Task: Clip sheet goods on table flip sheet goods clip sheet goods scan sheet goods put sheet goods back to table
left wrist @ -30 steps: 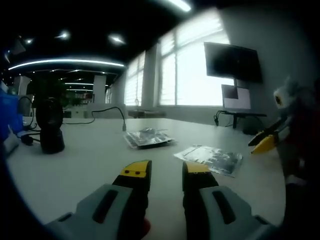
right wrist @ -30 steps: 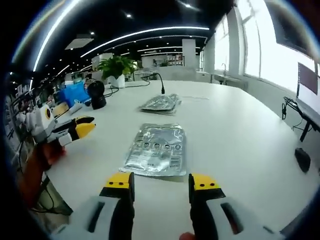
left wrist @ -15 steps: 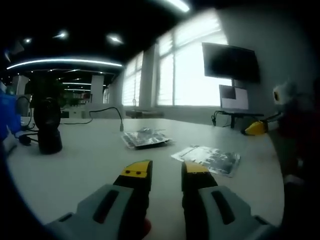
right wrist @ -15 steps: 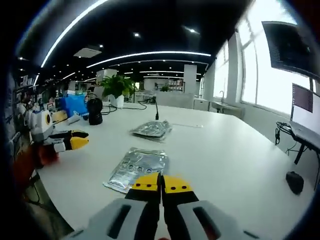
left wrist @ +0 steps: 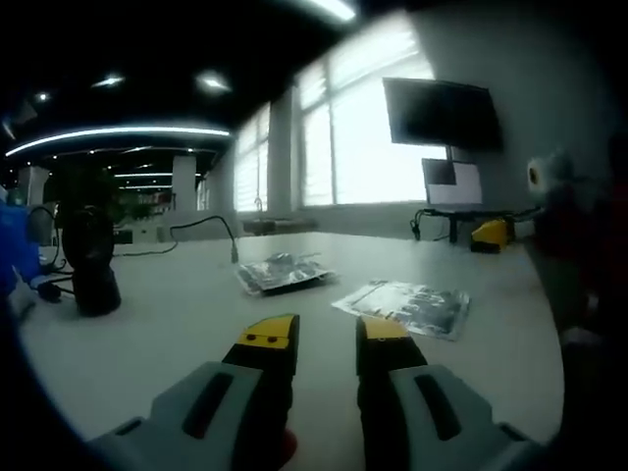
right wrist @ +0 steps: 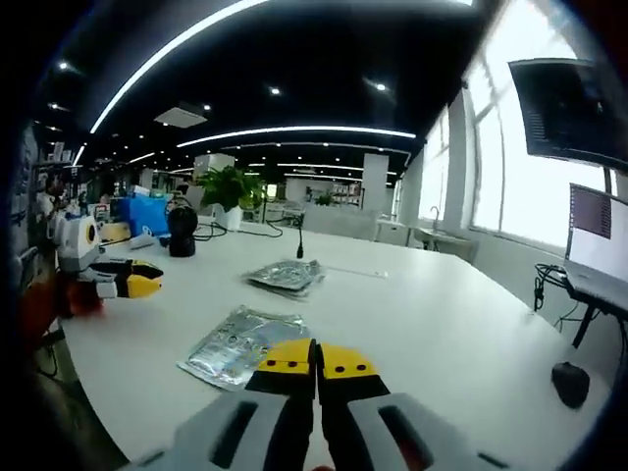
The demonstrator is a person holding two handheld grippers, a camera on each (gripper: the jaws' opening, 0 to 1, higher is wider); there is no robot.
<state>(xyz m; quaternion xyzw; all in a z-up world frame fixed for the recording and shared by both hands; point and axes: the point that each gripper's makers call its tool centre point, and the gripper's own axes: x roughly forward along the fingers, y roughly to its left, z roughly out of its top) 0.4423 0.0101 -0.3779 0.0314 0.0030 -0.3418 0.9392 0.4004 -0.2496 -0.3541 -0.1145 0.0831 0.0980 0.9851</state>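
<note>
A silver foil pouch [left wrist: 404, 306] lies flat on the white table [left wrist: 177, 334], just ahead and right of my left gripper [left wrist: 327, 339], which is open with nothing between its jaws. A second pile of foil pouches [left wrist: 285, 273] rests farther back. In the right gripper view the near pouch [right wrist: 235, 345] lies just left of my right gripper [right wrist: 316, 358], whose yellow tips are shut together on nothing. The far pile [right wrist: 285, 277] sits beyond it. The left gripper [right wrist: 142, 287] shows at the left, the right gripper [left wrist: 491, 234] at the right, above the table.
A black fan [left wrist: 86, 265] stands on the table at the left, with a cable and a gooseneck microphone [left wrist: 235, 235] behind. A potted plant [right wrist: 228, 186] and a blue box [right wrist: 147, 211] stand far back. A dark mouse [right wrist: 569, 383] lies near the right edge.
My right gripper went from open to shut, then lifted and tilted up, so the near pouch sits lower left in its view. The left gripper has barely moved.
</note>
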